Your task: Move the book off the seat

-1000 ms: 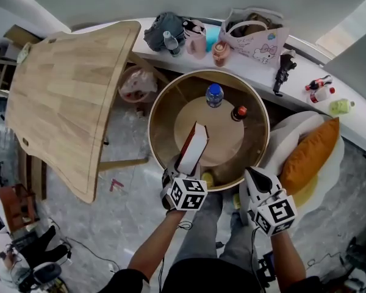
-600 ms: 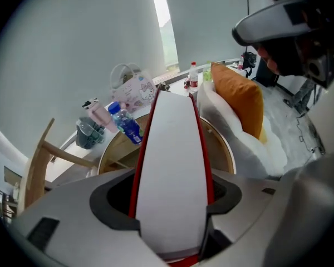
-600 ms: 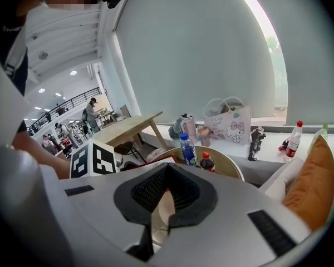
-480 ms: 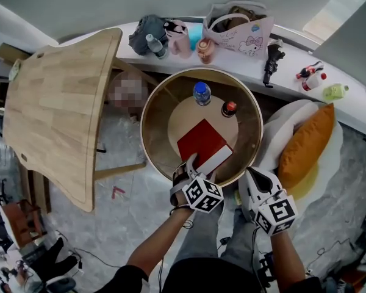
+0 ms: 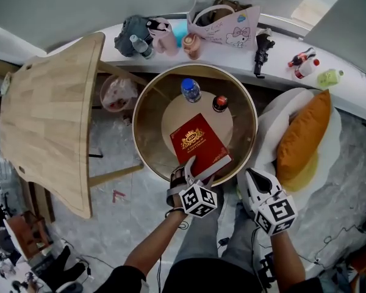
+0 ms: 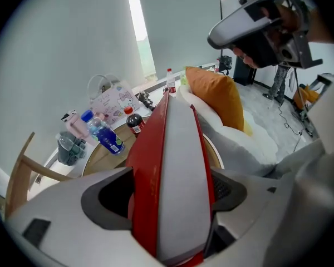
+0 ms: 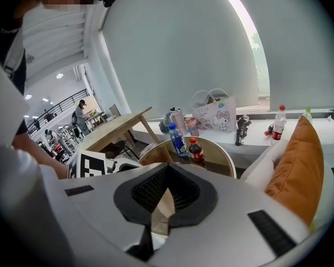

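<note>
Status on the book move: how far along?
Done: the book lies on the round table, off the white seat. In hand: the left hand-held gripper has just been opening its jaws, with the book's edge between them. Left: draw that gripper clear. The right hand-held gripper is shut and empty.

Book (image 5: 198, 140) was red with a gold crest, page edges white. Seat (image 5: 268, 124) was white, cushion (image 5: 302, 138) orange. Round table (image 5: 151, 127) tan and darker brown. Long table (image 5: 49, 112) showed pale wood grain. Water bottle (image 5: 190, 90) had a blue cap; cola bottle (image 5: 219, 102) was dark, red-capped. Bag (image 5: 222, 28) pale pink, cartoon cat print. Floor (image 5: 119, 224) was grey, marbled
</note>
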### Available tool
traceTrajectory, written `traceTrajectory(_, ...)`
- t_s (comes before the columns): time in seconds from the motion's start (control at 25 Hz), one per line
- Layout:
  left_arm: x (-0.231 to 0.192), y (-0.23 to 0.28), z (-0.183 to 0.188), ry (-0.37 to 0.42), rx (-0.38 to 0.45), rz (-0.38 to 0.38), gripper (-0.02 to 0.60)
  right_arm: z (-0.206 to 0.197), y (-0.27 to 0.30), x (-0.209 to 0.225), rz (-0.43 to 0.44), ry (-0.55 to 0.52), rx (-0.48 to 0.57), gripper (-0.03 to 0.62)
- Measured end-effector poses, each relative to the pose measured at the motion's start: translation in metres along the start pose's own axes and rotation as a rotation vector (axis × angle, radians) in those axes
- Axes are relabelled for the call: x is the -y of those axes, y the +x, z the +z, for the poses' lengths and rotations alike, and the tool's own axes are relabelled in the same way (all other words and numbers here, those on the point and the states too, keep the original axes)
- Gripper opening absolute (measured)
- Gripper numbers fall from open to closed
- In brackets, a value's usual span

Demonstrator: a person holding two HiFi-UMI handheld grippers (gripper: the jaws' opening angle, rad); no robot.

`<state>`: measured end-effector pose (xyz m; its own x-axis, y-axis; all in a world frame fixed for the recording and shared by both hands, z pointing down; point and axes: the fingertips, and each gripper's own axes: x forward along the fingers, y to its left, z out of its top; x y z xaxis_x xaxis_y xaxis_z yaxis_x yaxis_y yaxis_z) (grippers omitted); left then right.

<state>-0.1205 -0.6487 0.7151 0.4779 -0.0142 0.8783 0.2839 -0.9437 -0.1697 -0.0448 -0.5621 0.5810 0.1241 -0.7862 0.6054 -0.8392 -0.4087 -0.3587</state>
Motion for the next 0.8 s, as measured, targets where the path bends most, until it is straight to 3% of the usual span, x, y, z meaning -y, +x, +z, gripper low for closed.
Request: traceTrajectory(0.8,0.032,0.002,-0.021,0.087,-0.086,-0.13,0.394,-0.018,-0.003,0.007,0.041,0.008,-0.048,0.006)
